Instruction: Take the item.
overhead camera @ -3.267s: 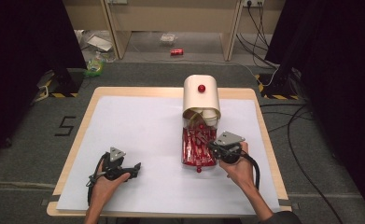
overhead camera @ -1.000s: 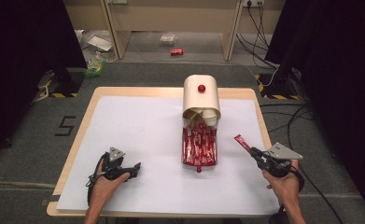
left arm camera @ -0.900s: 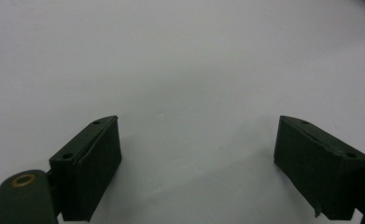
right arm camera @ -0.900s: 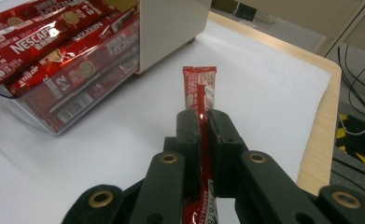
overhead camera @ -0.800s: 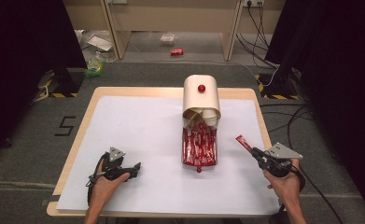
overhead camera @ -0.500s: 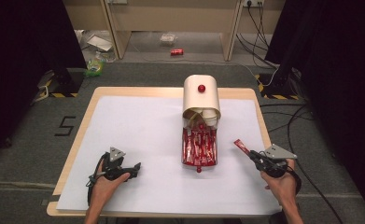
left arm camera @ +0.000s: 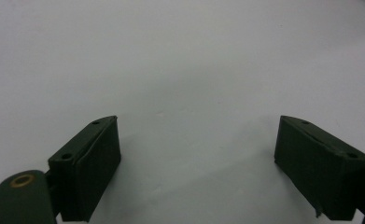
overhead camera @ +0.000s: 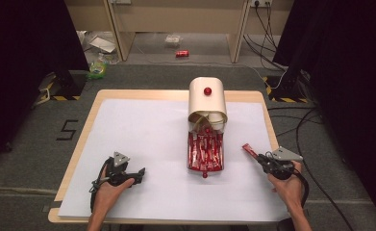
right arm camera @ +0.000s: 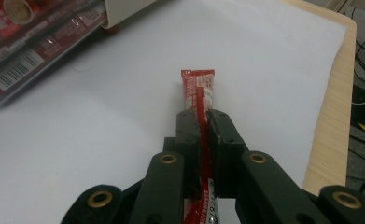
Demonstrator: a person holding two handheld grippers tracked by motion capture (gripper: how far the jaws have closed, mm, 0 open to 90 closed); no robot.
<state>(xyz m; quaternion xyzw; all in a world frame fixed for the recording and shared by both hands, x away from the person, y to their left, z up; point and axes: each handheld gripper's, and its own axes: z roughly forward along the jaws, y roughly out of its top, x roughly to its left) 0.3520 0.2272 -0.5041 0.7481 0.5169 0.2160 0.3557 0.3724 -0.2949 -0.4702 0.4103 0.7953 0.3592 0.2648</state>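
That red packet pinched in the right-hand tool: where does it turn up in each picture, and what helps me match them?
High view: the red packet sticks out up-left from the right gripper, right of the tray of packets.
Right gripper view: centre, clamped between the black fingers, its tip pointing away.
Left gripper view: white sheet between open fingers, no packet.
Shared landmark: the tray of packets, top left in the right gripper view.
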